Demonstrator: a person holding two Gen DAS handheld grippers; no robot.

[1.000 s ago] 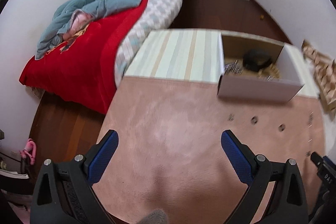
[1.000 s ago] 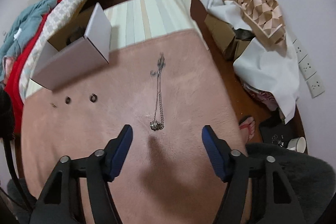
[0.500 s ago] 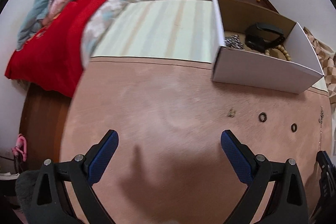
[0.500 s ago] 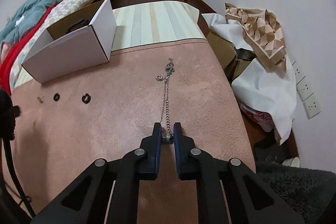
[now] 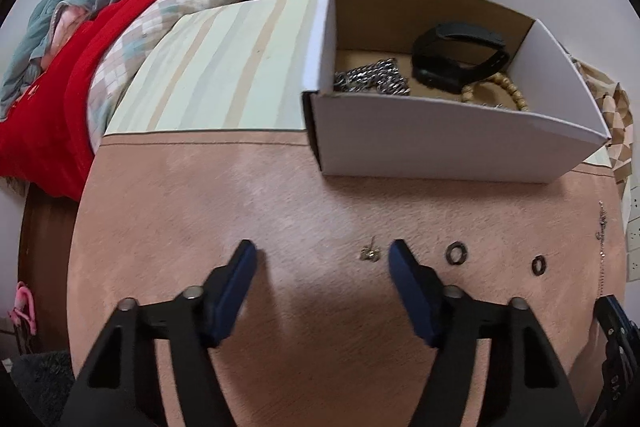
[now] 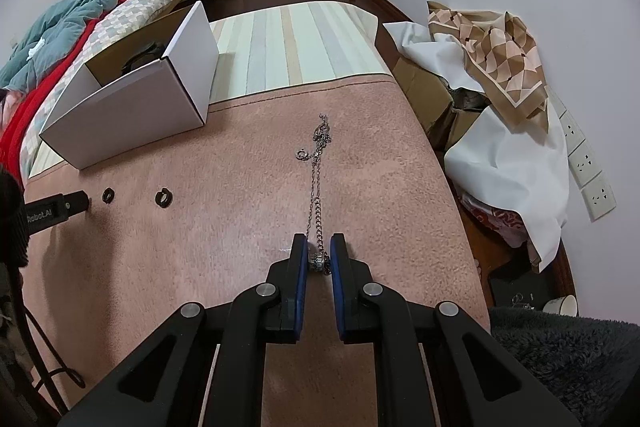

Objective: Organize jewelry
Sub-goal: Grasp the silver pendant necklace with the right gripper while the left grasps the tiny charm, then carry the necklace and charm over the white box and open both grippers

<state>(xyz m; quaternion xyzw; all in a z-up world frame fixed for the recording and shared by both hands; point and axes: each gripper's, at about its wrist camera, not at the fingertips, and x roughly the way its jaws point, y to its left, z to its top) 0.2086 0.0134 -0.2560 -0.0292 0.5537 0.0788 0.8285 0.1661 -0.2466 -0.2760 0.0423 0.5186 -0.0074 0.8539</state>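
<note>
Two dark rings lie on the pink cloth (image 5: 200,227): the first ring (image 5: 457,253) sits just right of the left gripper (image 5: 320,253), and the second ring (image 5: 539,265) lies further right, apart from it. The left gripper is spread wide over the cloth and holds nothing; a small earring (image 5: 369,253) rests between its blue pads, close to the right-hand pad (image 5: 404,267). The right gripper (image 6: 319,254) is clamped on the beaded end of a silver chain necklace (image 6: 315,183), whose links run straight away from the jaws across the cloth to a small tangle near a loose silver ring (image 6: 302,154). A white cardboard box (image 5: 440,147) stands at the far edge of the cloth, partly on a striped mat (image 5: 224,67). Inside the box lie a silver chain bracelet (image 5: 372,81), a black wristband (image 5: 456,55) and a wooden bead bracelet (image 5: 500,89). To the left stands a bed (image 5: 80,47) with a red cover.
</note>
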